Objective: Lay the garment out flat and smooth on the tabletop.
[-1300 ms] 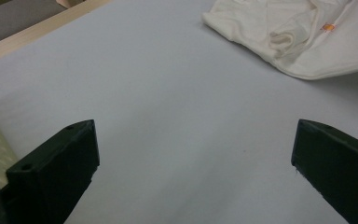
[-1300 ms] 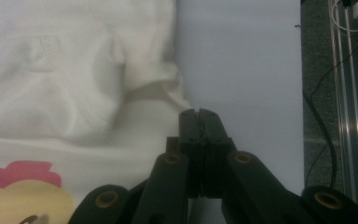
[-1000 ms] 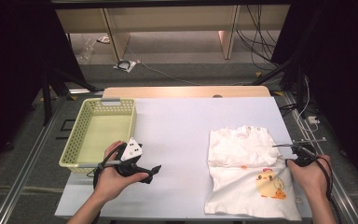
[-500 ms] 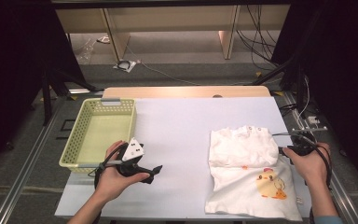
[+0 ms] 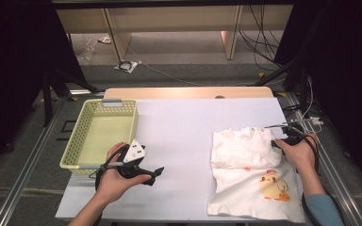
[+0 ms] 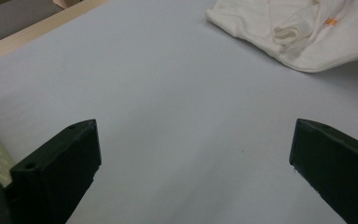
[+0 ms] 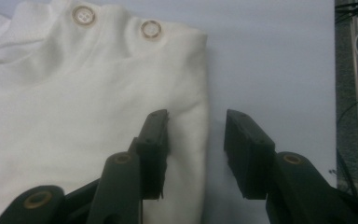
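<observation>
A white baby garment (image 5: pixel 242 153) with a yellow duck print (image 5: pixel 272 181) lies folded at the table's right. My right gripper (image 5: pixel 279 141) sits at its right edge. In the right gripper view the jaws (image 7: pixel 196 121) have just been opening and stand apart. The garment's folded edge (image 7: pixel 193 140) lies between them, with no pad pressing on it. Two snap buttons (image 7: pixel 151 29) mark the near corner. My left gripper (image 5: pixel 153 174) rests on the table beside the basket, its jaws (image 6: pixel 193 135) wide open over bare table, with the garment (image 6: pixel 303 32) far ahead.
A yellow-green plastic basket (image 5: pixel 118 101) stands at the table's left, with nothing in it. The white tabletop (image 5: pixel 184 136) stretches between basket and garment. Metal rails and cables (image 5: pixel 306 122) run along the right edge.
The right hand has slid left and a little away from me onto the garment's right edge, and its jaws have gone from shut to apart. The left hand has not moved.
</observation>
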Tool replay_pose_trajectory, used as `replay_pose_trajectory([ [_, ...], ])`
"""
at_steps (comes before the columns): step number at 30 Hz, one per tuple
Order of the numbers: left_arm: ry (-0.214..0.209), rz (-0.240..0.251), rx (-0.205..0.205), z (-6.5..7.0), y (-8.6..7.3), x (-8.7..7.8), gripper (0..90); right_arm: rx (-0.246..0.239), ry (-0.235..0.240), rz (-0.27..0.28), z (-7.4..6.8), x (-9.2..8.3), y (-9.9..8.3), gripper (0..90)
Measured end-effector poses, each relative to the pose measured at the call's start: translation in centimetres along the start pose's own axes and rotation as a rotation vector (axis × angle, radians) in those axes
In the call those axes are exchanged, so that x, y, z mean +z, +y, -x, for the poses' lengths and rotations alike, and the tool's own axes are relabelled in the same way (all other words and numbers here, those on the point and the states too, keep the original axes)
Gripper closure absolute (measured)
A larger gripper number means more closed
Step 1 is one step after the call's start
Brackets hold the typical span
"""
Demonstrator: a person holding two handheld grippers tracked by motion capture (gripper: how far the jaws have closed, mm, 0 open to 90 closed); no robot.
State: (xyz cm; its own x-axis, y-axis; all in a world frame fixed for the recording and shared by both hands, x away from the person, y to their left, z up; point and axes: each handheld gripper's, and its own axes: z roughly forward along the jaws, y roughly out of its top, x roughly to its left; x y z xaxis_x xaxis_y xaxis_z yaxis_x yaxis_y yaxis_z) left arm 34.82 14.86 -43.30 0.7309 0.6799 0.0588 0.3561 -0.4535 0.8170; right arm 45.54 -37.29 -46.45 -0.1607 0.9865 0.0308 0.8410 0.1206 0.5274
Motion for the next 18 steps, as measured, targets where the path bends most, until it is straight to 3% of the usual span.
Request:
replay_pose_trajectory([
  [2,0.001,0.003,0.001,0.0,0.0,-0.1,1.7,0.022,0.021,-0.003,-0.1,0.2,0.4,69.0],
  [6,0.001,0.003,0.003,0.0,0.0,0.0,1.8,0.008,0.029,-0.019,-0.8,0.3,0.6,84.7],
  [9,-0.002,0.002,0.005,0.2,0.0,0.0,1.8,0.028,0.011,-0.036,-1.0,0.3,1.2,86.5],
  [18,-0.002,-0.002,-0.002,0.2,-0.2,0.2,1.9,0.184,0.007,0.046,-0.4,1.0,2.3,86.8],
])
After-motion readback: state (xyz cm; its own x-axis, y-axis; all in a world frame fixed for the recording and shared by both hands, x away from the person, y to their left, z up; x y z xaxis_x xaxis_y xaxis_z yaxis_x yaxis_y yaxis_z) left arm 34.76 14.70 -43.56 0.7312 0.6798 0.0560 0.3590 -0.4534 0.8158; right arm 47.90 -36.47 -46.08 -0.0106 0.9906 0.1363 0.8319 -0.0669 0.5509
